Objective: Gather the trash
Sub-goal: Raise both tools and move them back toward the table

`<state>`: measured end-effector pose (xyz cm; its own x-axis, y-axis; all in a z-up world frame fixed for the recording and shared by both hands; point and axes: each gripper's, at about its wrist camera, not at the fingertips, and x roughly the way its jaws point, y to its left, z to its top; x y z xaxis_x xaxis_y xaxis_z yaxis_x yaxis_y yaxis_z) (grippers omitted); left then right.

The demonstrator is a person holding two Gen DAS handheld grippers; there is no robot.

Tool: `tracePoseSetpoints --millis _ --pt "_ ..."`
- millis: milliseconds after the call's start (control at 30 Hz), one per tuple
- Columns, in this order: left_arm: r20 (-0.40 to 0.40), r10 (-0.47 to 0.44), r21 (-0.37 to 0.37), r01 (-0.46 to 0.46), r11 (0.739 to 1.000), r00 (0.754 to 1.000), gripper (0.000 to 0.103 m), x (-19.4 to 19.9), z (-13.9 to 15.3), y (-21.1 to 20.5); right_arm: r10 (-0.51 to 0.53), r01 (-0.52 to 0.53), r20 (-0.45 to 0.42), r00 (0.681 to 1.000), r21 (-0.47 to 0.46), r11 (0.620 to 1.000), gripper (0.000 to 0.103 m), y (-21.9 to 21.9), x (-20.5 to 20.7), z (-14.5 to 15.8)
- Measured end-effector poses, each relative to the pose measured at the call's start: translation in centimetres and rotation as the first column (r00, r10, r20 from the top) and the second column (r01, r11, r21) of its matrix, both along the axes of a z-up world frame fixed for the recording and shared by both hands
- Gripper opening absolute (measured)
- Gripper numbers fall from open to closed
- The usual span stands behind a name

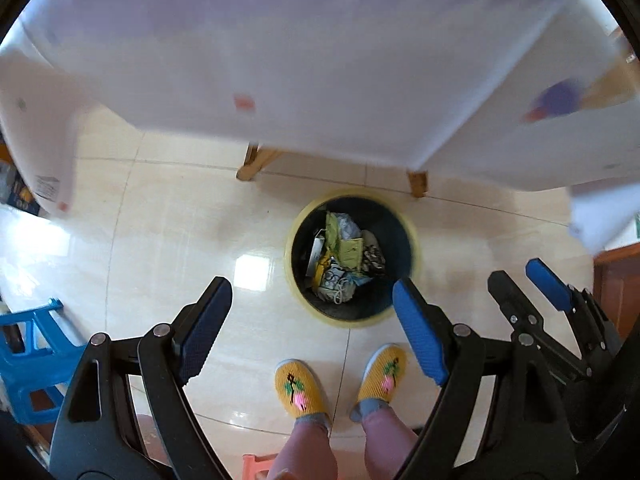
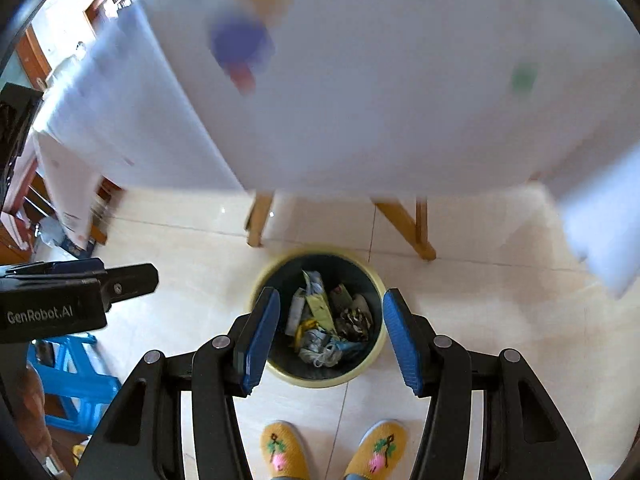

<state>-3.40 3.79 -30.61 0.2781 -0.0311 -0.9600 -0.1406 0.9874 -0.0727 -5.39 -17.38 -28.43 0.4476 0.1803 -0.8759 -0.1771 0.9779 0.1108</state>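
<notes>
Fingers [image 2: 256,336] frame bin [image 2: 378,354]; green blur [image 2: 523,78] only R view.

A home — tiled floor [image 2: 500,320], cloth-covered table [image 2: 380,120], slippers [image 2: 282,450], plastic stool [image 2: 76,376].

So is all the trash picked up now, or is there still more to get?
Some looks done: the trash bin on the floor already holds wrappers and crumpled paper. Nothing is in hand: the left gripper and right gripper are both open and empty. Blurry coloured things sit on the white table, possibly more trash.
</notes>
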Motion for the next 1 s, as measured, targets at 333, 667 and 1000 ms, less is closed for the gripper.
tracePoseSetpoints --millis 333,667,1000 --pt "0.138 -0.078 -0.005 0.079 0.997 0.987 0.081 -1.9 16.9 -0.2 0.021 -0.021 0.111 0.994 0.002 1.0 0.055 1.6 -2.1 17.2" --pt "0.314 -0.111 0.025 0.109 0.994 0.943 0.081 -3.5 30.1 2.0 -0.034 0.033 0.201 0.979 0.011 0.999 0.066 2.2 -3.1 31.3" --pt "0.467 -0.135 0.07 0.116 0.991 0.874 0.081 -2.4 38.2 3.2 -0.06 0.06 0.336 0.94 0.011 0.998 0.072 3.4 -2.6 40.7"
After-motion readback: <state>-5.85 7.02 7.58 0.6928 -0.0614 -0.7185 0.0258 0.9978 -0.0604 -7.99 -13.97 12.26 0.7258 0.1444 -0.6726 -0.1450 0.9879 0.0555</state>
